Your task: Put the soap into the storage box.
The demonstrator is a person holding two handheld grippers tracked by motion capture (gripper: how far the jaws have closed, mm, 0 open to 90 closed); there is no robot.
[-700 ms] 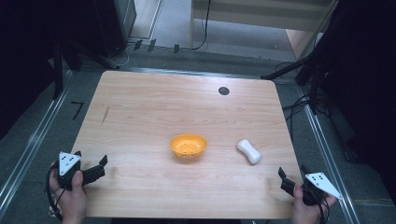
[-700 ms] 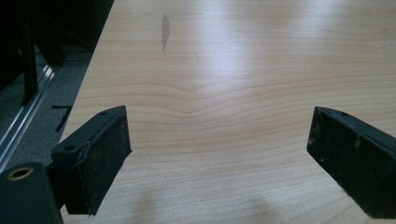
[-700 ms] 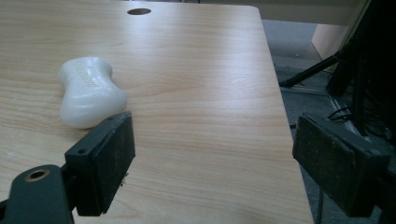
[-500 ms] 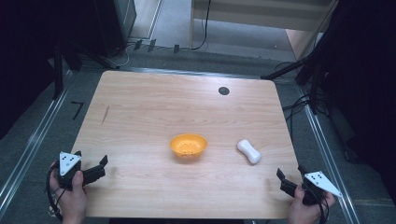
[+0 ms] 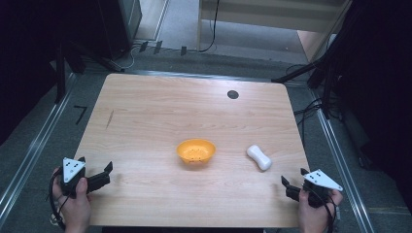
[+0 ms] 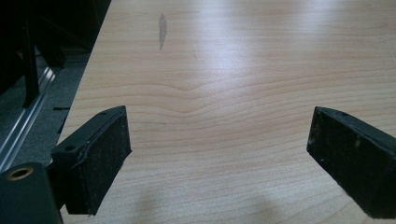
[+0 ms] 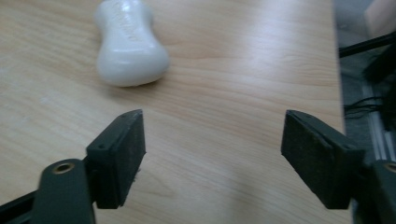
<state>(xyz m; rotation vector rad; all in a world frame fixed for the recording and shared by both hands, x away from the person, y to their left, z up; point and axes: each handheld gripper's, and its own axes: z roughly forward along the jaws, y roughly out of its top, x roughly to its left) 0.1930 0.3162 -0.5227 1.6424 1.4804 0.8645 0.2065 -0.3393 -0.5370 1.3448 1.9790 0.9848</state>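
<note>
An orange bowl [image 5: 196, 150] sits near the middle of the wooden table [image 5: 160, 111]. To its right lies a white, waisted bar like a soap [image 5: 259, 157], also seen ahead and to the left in the right gripper view [image 7: 130, 44]. My right gripper [image 5: 294, 176] is held by a hand at the table's front right corner, just short of the bar. Its jaws stand open over bare wood [image 7: 212, 126]. My left gripper [image 5: 94, 165] is held at the front left edge, open, with nothing between its pads [image 6: 219, 126].
A small black round cap [image 5: 232, 94] is set in the tabletop near the far edge. A dark streak [image 5: 110, 119] marks the wood at the left. Metal rails and cables run along the floor on both sides of the table.
The right gripper has edged slightly left and forward, toward the white bar. The left gripper, bowl and bar have stayed where they were.
</note>
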